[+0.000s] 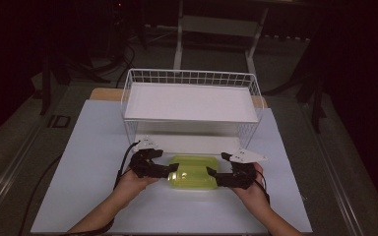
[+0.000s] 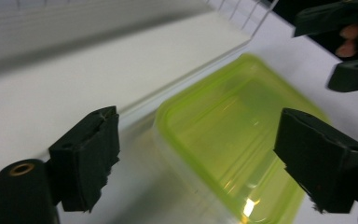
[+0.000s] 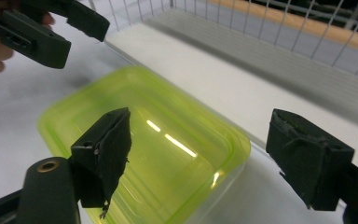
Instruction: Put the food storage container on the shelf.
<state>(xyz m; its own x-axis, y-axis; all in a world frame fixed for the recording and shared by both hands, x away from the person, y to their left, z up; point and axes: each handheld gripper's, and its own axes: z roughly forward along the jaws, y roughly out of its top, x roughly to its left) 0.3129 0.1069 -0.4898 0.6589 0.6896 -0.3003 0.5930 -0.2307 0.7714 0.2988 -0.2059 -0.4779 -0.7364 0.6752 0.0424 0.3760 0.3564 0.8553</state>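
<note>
A translucent yellow-green lidded container [image 1: 192,173] lies flat on the white table top, just in front of the wire rack. My left gripper [image 1: 173,169] is at its left end and my right gripper [image 1: 211,174] at its right end, both pointing inward. In the left gripper view the container's [image 2: 223,135] near end lies low between the wide-apart jaws of the left gripper [image 2: 200,154], with the pads off it. The right gripper view shows the same: the right gripper [image 3: 214,158] is open over the container [image 3: 140,140]. The other hand's gripper [image 3: 51,32] is beyond it.
A white wire rack [image 1: 192,103] with a flat white shelf stands right behind the container, its lower level open toward me. The white table top [image 1: 93,162] has free room on both sides of the hands. Dark floor and stands lie beyond the table's edges.
</note>
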